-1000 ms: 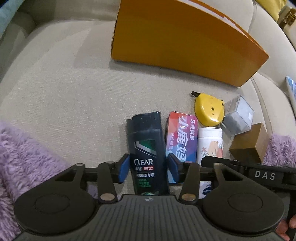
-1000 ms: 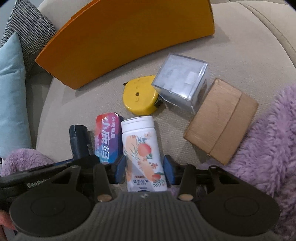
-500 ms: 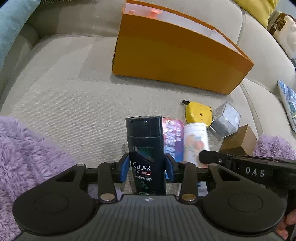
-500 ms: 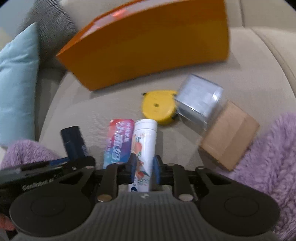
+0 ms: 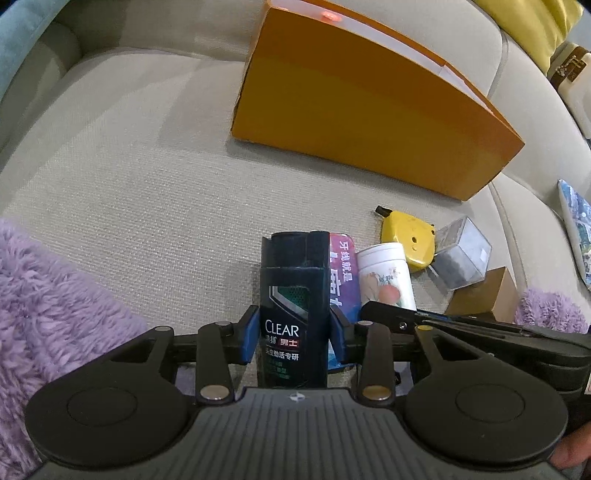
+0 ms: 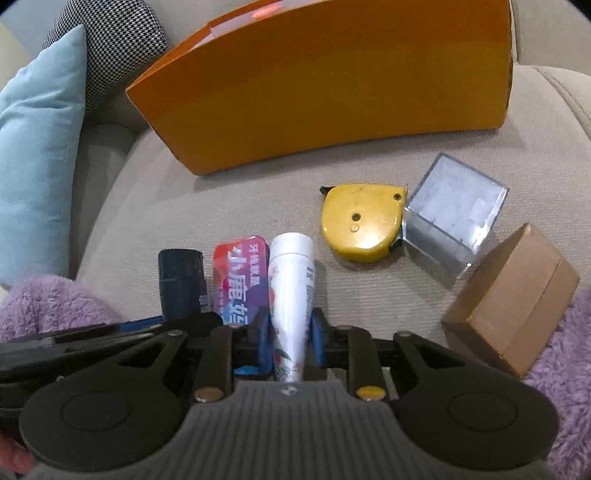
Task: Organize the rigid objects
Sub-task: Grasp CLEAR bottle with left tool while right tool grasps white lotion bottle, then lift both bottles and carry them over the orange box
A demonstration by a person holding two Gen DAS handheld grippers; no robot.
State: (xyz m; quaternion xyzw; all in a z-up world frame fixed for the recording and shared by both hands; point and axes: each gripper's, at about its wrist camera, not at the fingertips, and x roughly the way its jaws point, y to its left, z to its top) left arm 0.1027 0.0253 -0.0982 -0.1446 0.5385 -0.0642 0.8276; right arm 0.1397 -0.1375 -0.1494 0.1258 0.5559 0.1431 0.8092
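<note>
My left gripper (image 5: 293, 338) is shut on a dark CLEAR shampoo bottle (image 5: 293, 291), raised off the beige sofa cushion. My right gripper (image 6: 290, 339) is shut on a white tube with fruit print (image 6: 291, 291), tilted up off the cushion. A red-purple tin (image 6: 238, 273) lies between them on the cushion. A yellow tape measure (image 6: 360, 223), a clear plastic cube (image 6: 452, 212) and a brown cardboard box (image 6: 511, 302) lie to the right. A large orange box (image 5: 362, 110) stands open-topped at the back.
Purple fluffy blanket (image 5: 48, 306) lies at the near left, and also at the near right (image 6: 561, 373). A light blue pillow (image 6: 33, 147) and a checked pillow (image 6: 107, 48) sit at the left. A yellow cushion (image 5: 532, 26) is at the far right.
Both grippers closed, the left on the shampoo bottle and the right on the white tube, and lifted them off the cushion. The tube has turned onto its narrow edge.
</note>
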